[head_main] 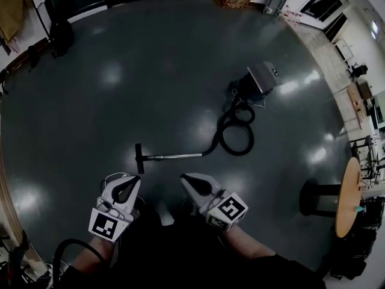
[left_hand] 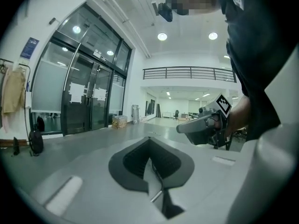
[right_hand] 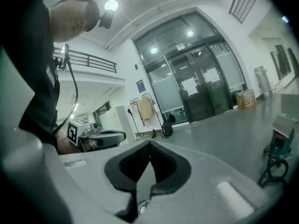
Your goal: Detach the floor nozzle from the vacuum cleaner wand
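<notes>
Joint of floor nozzle [head_main: 139,158] and wand [head_main: 177,156] too small for detail; vacuum cleaner [right_hand: 281,125] clipped at edge.

The left hand-held gripper [head_main: 131,180] was held low in front of the person's body, jaws closed together with nothing between them. The right hand-held gripper [head_main: 186,178] was near it, not touching, jaws likewise closed and empty. Both tips pointed forward and angled slightly toward each other. The left forearm [head_main: 96,250] and right forearm [head_main: 249,244] reached forward from the torso.
</notes>
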`<state>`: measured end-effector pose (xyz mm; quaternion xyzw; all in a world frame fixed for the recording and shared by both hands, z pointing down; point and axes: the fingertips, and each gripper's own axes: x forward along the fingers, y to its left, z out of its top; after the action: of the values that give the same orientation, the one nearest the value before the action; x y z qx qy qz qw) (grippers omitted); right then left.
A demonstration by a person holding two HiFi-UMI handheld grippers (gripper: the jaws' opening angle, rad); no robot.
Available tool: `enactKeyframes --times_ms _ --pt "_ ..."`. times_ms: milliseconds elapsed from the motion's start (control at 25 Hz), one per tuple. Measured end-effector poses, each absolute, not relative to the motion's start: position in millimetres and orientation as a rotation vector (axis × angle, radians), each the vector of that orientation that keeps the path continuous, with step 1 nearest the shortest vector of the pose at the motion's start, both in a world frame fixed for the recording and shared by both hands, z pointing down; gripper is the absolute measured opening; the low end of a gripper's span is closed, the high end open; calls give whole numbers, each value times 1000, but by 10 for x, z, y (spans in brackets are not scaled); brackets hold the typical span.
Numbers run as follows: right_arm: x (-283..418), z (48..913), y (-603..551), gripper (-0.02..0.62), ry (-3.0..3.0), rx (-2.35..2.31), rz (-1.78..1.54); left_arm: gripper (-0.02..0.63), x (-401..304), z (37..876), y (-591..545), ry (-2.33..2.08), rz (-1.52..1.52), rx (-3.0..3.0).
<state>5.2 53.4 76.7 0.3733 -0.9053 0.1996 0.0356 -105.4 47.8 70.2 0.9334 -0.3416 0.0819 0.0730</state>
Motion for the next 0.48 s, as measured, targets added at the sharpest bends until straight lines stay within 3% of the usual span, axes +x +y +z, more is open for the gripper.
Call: enactKeyframes --times_ms 480 --pt "178 1877 -200 2 -2724 1099 636 2 -1038 1762 -295 -1160 382 2781"
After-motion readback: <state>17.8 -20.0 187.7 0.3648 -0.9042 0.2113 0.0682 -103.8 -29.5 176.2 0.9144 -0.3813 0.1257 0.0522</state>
